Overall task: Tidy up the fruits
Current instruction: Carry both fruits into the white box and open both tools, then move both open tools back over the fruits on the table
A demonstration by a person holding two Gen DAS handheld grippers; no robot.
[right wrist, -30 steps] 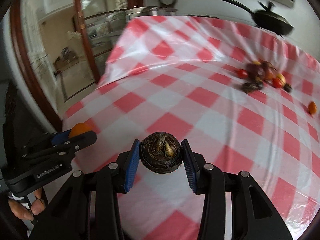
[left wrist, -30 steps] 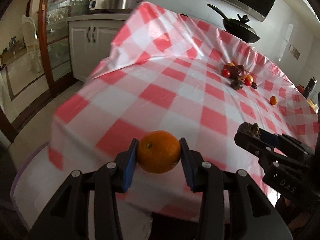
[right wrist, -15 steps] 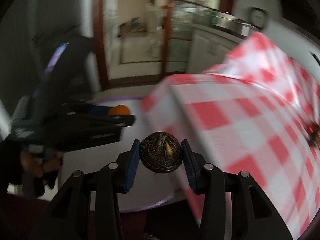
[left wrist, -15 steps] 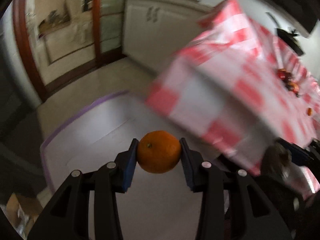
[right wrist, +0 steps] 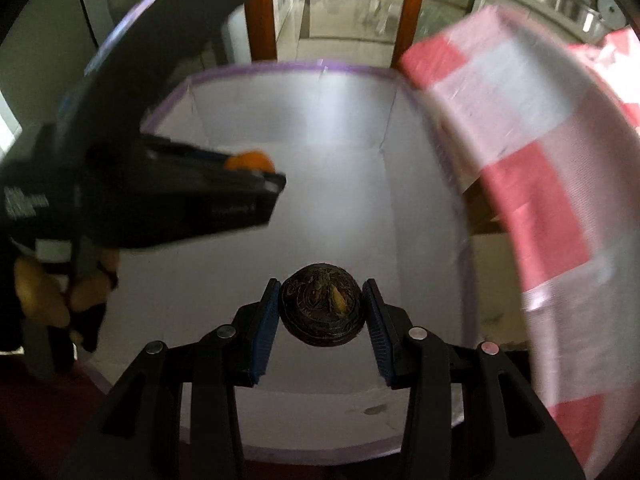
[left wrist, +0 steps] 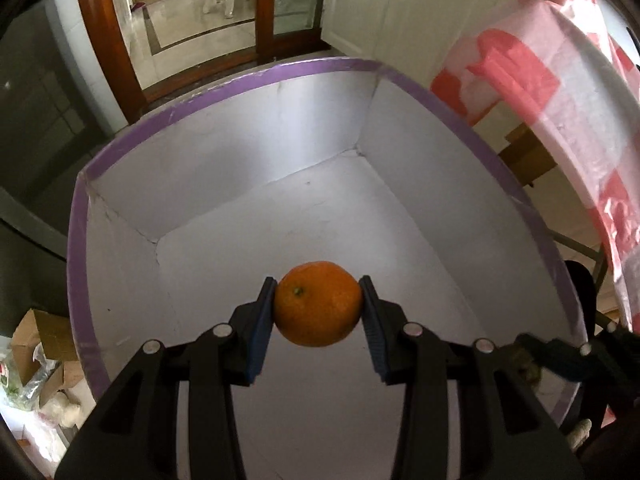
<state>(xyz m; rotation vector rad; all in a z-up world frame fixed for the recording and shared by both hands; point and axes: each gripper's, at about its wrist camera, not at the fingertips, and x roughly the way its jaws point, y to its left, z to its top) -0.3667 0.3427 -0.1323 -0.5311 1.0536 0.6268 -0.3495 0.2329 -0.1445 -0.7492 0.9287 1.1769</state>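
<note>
White box, purple rim, beside checked tablecloth; left claw pinches orange, right claw dark fruit.

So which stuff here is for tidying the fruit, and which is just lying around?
For the job:
- orange in the left claw
- dark wrinkly fruit in the right claw
- white box with purple rim beneath them

Just lying about:
- checked tablecloth
- cardboard boxes on the floor
- white cupboard
</note>
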